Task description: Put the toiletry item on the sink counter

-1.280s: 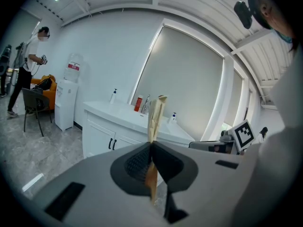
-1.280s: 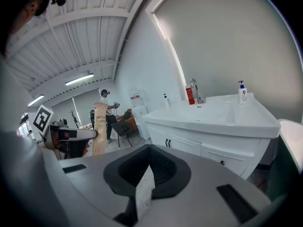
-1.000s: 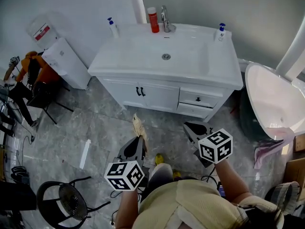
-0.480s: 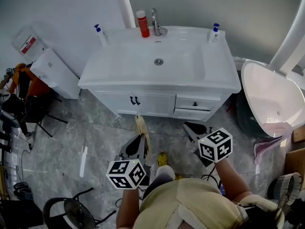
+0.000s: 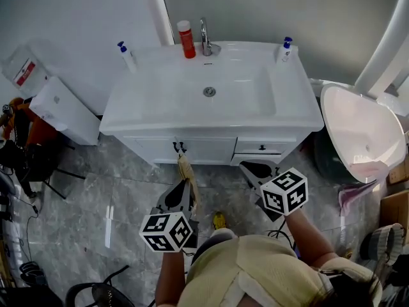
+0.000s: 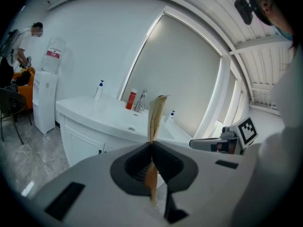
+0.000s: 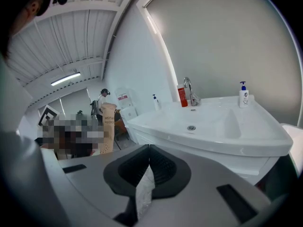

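Left gripper (image 6: 151, 144) jaws clamped on tan toothbrush pack (image 6: 156, 112). Right gripper (image 7: 147, 148) jaws closed, seemingly pinching a pale scrap (image 7: 143, 193). Desk (image 5: 137, 117) lay well ahead of jaws; placement not yet done.

White sink counter (image 5: 297, 98), red bottle (image 5: 186, 39), pump bottles (image 5: 126, 55)

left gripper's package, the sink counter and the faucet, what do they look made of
Package: tan, matte and flat with creased edges, like kraft paper or thin card.
Sink counter: glossy white and smooth, with the basin moulded in as one piece. Likely ceramic or cast resin; the look leaves that open.
Faucet: shiny silver, probably chromed metal.
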`<state>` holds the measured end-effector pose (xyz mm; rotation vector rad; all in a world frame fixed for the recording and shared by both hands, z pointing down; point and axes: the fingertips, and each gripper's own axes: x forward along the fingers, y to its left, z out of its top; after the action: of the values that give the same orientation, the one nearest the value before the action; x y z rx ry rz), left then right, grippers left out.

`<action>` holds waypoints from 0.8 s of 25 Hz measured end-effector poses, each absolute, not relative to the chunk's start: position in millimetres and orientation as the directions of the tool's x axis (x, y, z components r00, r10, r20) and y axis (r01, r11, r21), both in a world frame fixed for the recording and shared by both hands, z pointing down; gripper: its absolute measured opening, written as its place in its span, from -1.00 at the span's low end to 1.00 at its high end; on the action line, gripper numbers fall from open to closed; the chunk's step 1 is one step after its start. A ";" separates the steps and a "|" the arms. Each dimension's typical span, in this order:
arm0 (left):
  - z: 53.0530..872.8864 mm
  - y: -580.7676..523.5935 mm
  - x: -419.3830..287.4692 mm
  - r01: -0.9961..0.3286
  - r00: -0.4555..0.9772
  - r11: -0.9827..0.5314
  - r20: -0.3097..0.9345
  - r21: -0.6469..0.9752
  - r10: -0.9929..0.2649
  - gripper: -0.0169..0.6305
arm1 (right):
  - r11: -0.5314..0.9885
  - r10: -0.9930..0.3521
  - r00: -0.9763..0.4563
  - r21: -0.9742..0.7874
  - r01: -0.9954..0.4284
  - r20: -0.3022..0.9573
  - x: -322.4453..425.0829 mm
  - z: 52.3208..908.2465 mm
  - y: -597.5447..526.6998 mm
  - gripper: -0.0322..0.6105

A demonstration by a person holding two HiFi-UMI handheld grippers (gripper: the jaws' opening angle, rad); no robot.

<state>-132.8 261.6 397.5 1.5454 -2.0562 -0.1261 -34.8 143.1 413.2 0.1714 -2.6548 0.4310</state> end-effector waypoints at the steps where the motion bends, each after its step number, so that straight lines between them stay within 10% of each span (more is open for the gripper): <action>1: 397.8 260.5 -137.8 -0.858 -0.177 0.329 0.374 0.395 -0.910 -0.82 | 0.943 -0.050 -0.893 -0.274 -0.191 0.448 -39.1 413.9 143.0 -0.82; 20: 415.6 229.7 -179.9 -0.886 -0.053 0.221 0.385 0.408 -0.921 -0.82 | 0.938 -0.120 -0.868 -0.230 -0.257 0.482 -85.0 415.7 130.9 -0.82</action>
<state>-179.9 229.7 415.6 1.6610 -1.9323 -0.0819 -85.0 130.9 415.7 0.2705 -2.6193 0.3976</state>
